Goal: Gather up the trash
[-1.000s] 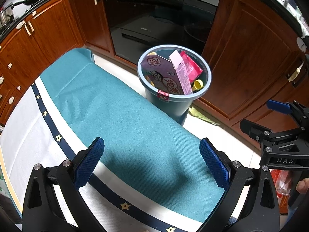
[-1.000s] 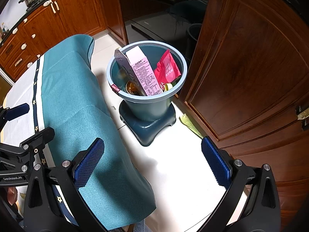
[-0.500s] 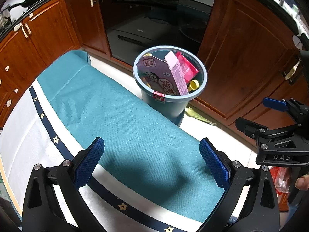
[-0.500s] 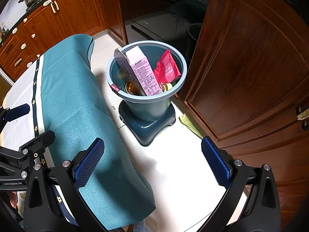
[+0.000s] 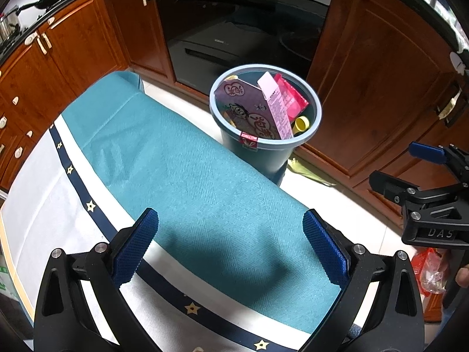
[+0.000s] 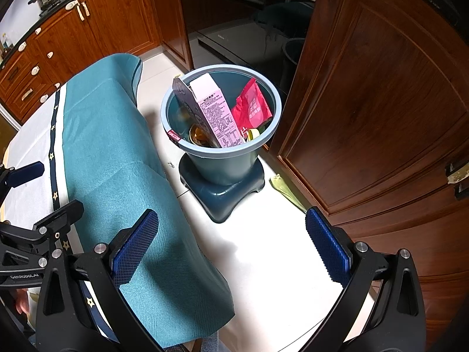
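Observation:
A blue-grey trash bin stands on the white floor beside the table; it also shows in the right wrist view. In it are a pink carton, a purple cartoon box, a red snack bag and a yellow cap. My left gripper is open and empty above the teal tablecloth. My right gripper is open and empty above the floor in front of the bin.
Brown wooden cabinets and a dark oven front stand behind the bin. A green scrap lies on the floor by the cabinet. A red-and-clear wrapper shows low right in the left wrist view. The table edge hangs close left of the bin.
The left gripper has drawn back slightly, so the bin looks a bit farther away. The right gripper has hardly moved. Both stay open.

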Motion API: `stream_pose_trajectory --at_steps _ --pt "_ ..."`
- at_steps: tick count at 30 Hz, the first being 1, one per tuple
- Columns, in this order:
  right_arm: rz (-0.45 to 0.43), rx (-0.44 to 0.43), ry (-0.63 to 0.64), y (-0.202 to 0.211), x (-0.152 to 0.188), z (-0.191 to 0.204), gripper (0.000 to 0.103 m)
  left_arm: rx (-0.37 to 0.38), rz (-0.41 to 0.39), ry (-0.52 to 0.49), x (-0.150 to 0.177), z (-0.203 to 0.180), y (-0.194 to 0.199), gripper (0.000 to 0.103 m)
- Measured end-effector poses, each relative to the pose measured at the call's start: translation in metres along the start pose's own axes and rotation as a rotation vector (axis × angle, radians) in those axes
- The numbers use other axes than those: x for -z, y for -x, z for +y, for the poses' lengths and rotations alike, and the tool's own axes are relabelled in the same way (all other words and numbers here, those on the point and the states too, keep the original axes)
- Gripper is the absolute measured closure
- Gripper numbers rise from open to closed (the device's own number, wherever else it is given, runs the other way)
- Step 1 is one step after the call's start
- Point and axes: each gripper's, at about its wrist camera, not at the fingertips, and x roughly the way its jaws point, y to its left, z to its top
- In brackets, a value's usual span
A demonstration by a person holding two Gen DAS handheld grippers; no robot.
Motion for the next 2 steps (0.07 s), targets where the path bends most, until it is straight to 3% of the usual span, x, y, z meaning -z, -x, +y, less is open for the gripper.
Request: stream_pose_trajectory --at_steps 2 --pt "0.000 0.000 -0.001 0.0002 0.0005 0.0005 0.007 0.016 0.009 0.008 0.0004 0.0014 -0.0011 0.004"
